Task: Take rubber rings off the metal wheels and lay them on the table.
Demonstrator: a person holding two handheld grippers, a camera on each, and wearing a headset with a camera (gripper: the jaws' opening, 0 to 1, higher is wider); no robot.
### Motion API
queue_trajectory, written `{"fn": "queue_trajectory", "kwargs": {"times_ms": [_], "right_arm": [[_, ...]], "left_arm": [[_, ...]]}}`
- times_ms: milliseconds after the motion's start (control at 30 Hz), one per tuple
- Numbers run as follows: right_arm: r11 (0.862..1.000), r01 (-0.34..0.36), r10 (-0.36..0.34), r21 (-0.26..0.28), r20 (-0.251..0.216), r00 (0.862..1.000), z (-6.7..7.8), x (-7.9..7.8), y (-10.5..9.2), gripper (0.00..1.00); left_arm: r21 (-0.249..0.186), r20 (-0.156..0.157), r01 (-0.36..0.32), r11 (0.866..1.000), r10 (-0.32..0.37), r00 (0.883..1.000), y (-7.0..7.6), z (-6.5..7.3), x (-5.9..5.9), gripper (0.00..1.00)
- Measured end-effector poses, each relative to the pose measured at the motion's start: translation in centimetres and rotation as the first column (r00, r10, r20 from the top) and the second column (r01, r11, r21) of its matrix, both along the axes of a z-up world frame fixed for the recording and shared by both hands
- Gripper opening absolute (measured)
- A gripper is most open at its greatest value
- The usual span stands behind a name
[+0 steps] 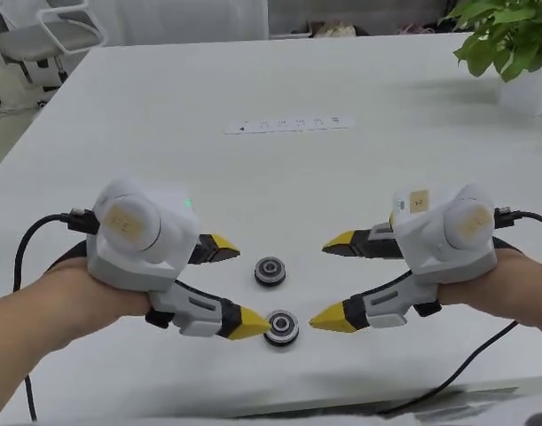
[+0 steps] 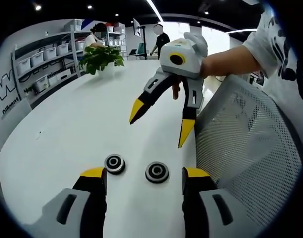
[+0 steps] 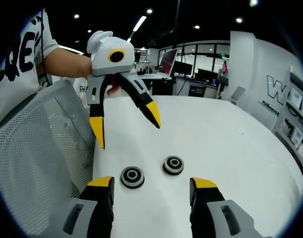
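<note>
Although both grippers are poised at the work, nothing of the task looks done yet: two small metal wheels sit on the white desk (image 1: 359,177), and no loose ring lies on the bare top around them. The far wheel (image 1: 270,271) and the near wheel (image 1: 281,327) lie flat, close together but apart. Each shows a dark outer band around a lighter hub. That band is probably the rubber ring in its place, though the wheels are too small in every view to be sure. The left gripper (image 1: 239,286) comes in from the person's left with its jaws spread wide and nothing between them. Its nearer yellow tip lies just beside the near wheel, perhaps touching it. The right gripper (image 1: 331,280) faces it from the other side, likewise spread and empty, its tips a little way off from both wheels. In each gripper view the two wheels lie on the desk just ahead of the open jaws, with the opposite gripper beyond them. By this reckoning both rings remain to be pulled off and laid on the desk, so the job stands at its very start, with the near wheel the likelier one to be handled first.
</note>
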State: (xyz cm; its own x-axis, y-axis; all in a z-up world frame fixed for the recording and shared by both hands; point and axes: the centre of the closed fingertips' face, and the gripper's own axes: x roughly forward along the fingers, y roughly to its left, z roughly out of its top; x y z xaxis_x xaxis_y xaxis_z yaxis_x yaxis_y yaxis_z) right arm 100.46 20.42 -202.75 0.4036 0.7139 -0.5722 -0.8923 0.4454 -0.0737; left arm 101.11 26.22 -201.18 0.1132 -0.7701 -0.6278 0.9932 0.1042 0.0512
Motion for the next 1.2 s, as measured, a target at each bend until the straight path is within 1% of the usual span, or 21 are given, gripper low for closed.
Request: {"fn": "queue_trajectory", "kwargs": {"times_ms": [267, 367, 500, 867, 1200], "right_arm": [[1.000, -0.022, 0.022, -0.009, -0.017, 1.000, -0.7, -0.2, 0.4, 0.58], [0.999, -0.034, 0.034, -0.020, -0.019, 0.999, -1.0, -0.2, 0.6, 0.57], [0.999, -0.047, 0.047, -0.019, -0.021, 0.999, -1.1, -0.2, 0.8, 0.55], [0.998, -0.064, 0.063, -0.026, -0.038, 0.997, -1.9, -0.3, 1.0, 0.53], [0.997, -0.073, 0.072, -0.032, -0.052, 0.996, -2.5, -0.4, 1.1, 0.51]], "left_arm": [[0.012, -0.012, 0.014, 1.000, -0.014, 1.000, -0.3, -0.7, -0.1, 0.54], [0.015, -0.019, 0.014, 1.000, -0.014, 1.000, -0.6, -0.9, -0.2, 0.53], [0.017, -0.026, 0.024, 1.000, -0.024, 0.999, -0.9, -1.2, -0.5, 0.52], [0.031, -0.042, 0.042, 0.999, -0.041, 0.998, -1.2, -1.9, -0.8, 0.46], [0.046, -0.057, 0.061, 0.997, -0.058, 0.997, -1.5, -2.9, -1.1, 0.41]]}}
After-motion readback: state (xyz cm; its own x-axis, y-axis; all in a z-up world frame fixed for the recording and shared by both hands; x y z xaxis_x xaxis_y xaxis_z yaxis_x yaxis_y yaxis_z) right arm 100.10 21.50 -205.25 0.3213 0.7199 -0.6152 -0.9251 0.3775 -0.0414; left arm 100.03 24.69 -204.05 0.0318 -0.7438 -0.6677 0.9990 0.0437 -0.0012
